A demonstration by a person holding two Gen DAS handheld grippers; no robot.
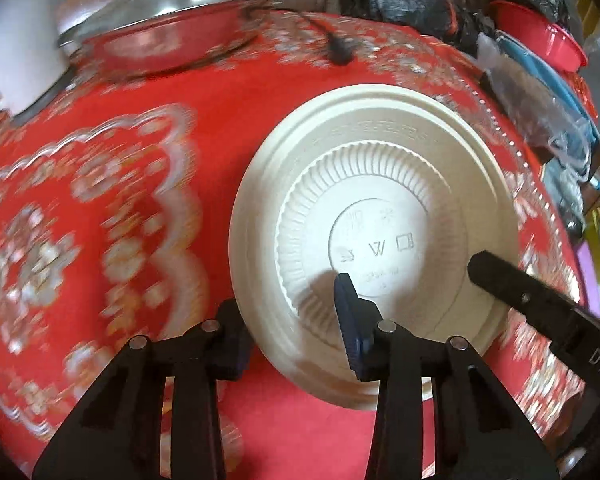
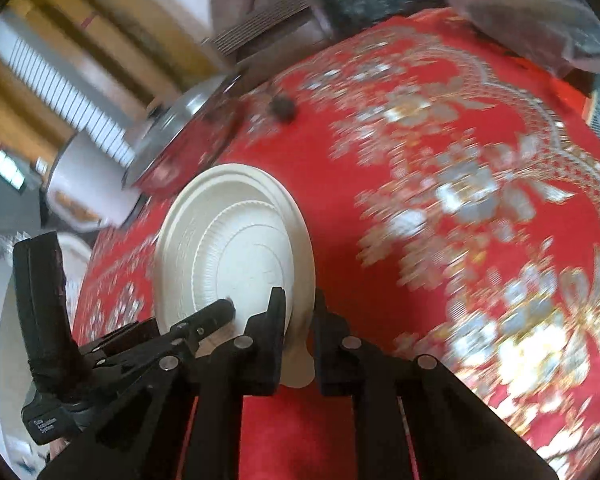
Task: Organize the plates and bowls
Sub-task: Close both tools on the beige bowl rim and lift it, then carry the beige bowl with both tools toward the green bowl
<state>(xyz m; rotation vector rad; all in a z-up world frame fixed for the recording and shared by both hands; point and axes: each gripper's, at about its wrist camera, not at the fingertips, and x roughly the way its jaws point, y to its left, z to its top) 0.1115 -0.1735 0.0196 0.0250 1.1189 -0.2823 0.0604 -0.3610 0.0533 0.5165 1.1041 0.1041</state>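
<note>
While tilted: plate (image 1: 374, 216) pinched by both grippers.
Right gripper (image 2: 300, 316): nipping rim, 6 o'clock.
Left gripper (image 1: 296, 320): straddling rim.
Risk: thin rim slipping, dropping onto cloth (image 1: 140, 208).

plate (image 1: 380, 184) | cream, ribbed, round | underside up, tilted | above red tablecloth (image 1: 180, 208)

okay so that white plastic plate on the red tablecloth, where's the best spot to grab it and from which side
Grip the white plate by its thin outer rim, coming in edge-on from the near side. It sits bottom-up, and the ribbed raised centre gives flat pads nothing to pinch, while the rim is narrow and exposed. The right gripper already clamps that near edge; the left gripper straddles the rim too.
</note>
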